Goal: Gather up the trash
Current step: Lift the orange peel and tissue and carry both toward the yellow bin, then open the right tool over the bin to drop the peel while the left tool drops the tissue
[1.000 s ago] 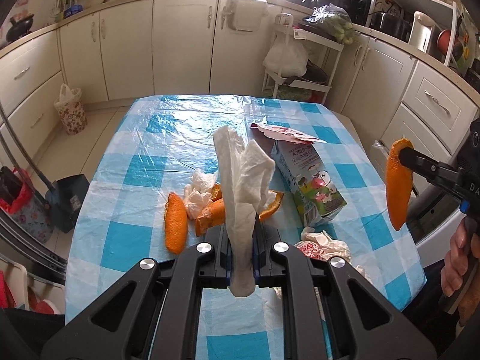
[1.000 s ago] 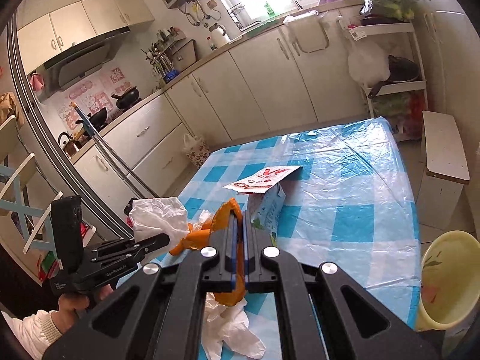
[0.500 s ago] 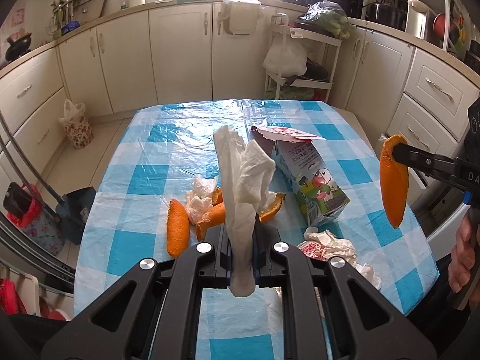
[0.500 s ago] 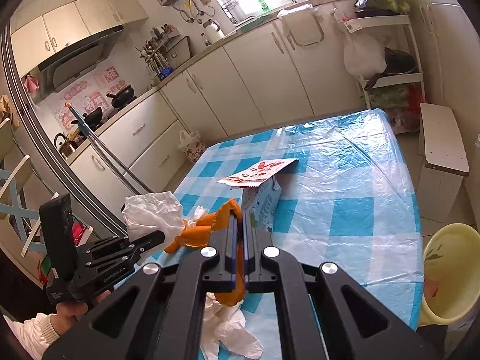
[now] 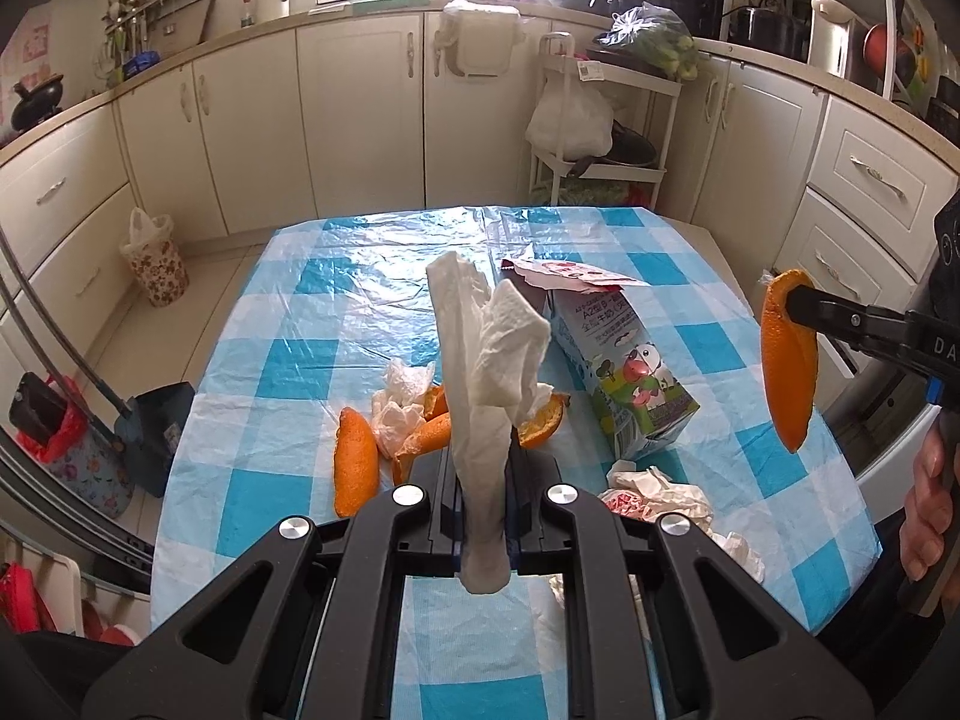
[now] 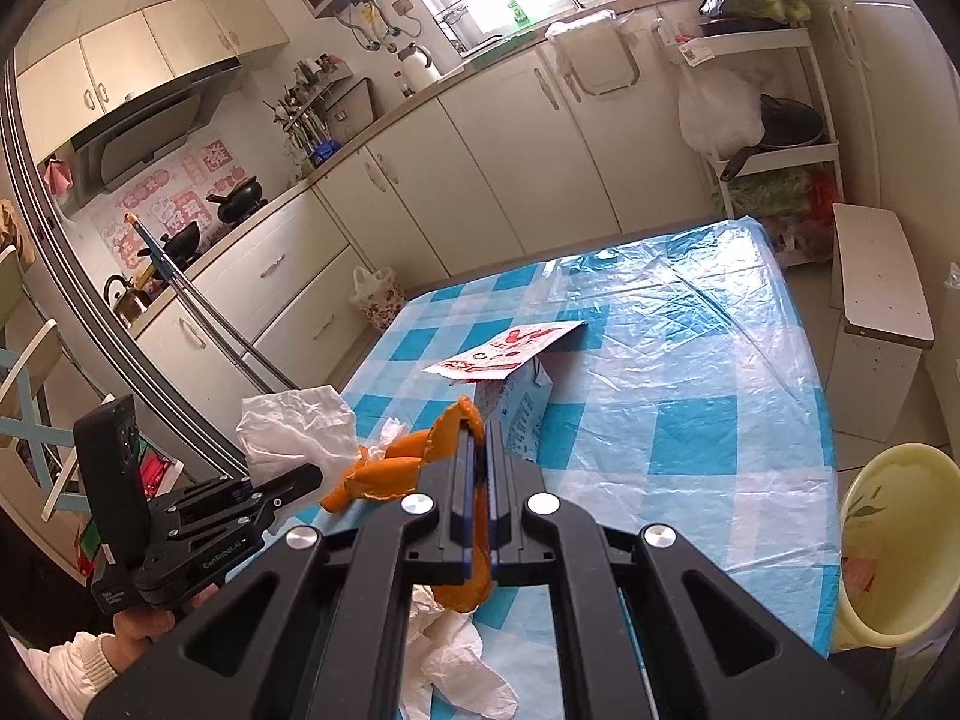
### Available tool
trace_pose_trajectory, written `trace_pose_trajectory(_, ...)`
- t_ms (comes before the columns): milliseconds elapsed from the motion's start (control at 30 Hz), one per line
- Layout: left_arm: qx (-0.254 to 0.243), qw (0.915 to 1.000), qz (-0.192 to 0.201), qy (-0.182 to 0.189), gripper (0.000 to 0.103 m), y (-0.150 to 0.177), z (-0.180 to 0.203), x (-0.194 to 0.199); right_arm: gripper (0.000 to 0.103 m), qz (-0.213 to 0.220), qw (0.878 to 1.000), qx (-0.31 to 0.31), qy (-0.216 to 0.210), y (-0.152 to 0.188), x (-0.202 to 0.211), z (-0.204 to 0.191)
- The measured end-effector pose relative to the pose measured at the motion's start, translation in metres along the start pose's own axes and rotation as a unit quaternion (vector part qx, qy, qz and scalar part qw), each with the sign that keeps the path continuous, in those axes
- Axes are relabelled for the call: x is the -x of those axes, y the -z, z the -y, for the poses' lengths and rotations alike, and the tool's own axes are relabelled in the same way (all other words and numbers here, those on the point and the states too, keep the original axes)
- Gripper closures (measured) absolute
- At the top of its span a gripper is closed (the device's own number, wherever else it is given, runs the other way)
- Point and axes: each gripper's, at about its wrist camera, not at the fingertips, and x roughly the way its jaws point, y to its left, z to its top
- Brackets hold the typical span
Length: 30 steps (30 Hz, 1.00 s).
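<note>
Right wrist view: the surface (image 6: 690,372), under its blue-checked plastic cover, fills the middle, and a pale yellow bin (image 6: 894,546) stands on the floor just off its right-hand edge, low and to the right of the right gripper (image 6: 480,480). That offset decides the next move, I judge: this hand is the nearer one to the bin, while the left gripper (image 6: 300,477) hangs over the opposite side. A milk carton (image 5: 624,384) stands on the surface amid loose peels and tissues. The left fingers are pressed together on a white tissue (image 5: 486,372) that stands upright. The right fingers pinch an orange peel (image 5: 789,360), its long axis hanging downward.
</note>
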Motion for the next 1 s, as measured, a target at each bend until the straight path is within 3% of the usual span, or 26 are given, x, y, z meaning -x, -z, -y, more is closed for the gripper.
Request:
trace_pose_trajectory(433,0.002,0.9993,0.032,0.021,0.093,-0.016,0.011,0.017,0.099,0.019,1.0,-0.019,-0.001,-0.003,0.015,0.014)
trace_pose_trajectory(767,-0.028,0.9984,0.029,0.04,0.093,-0.024,0.053,0.016,0.099,0.042,0.998,-0.037,0.001,-0.008,0.035,0.031)
trace_pose_trajectory(1000,-0.047,0.9964,0.025,0.066,0.093,-0.032,0.089,0.008,0.099,0.065,0.995,-0.072,0.029,-0.014,0.06,0.066)
